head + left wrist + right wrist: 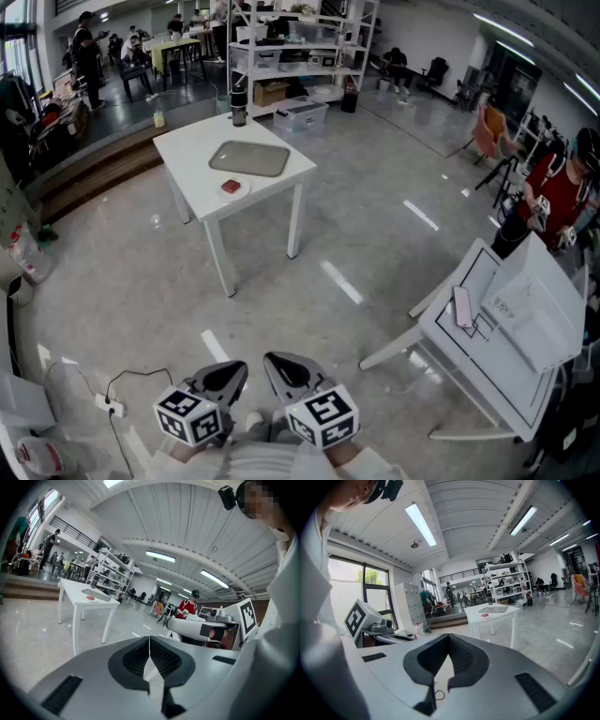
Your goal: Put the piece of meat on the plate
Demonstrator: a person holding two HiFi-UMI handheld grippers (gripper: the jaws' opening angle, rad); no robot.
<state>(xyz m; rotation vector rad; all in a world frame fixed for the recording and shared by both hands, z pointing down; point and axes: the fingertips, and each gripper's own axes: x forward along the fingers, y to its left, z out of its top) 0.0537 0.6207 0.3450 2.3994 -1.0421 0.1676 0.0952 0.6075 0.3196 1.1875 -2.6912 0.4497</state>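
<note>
On the table (187,159), the plate (231,187) lies before the board (249,158), with a bottle (238,105) behind it

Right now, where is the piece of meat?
In the head view, upper left: the red piece of meat lies by the near edge of the white table, just in front of the grey board.

We carry two pale grey shells, the left gripper (225,374) and the right gripper (287,368), each lined with black ribbed pads (136,658) (a fine grid texture). Each bears a white cube (190,417) printed with black square markers, and we wear white sleeves (246,465).
</note>
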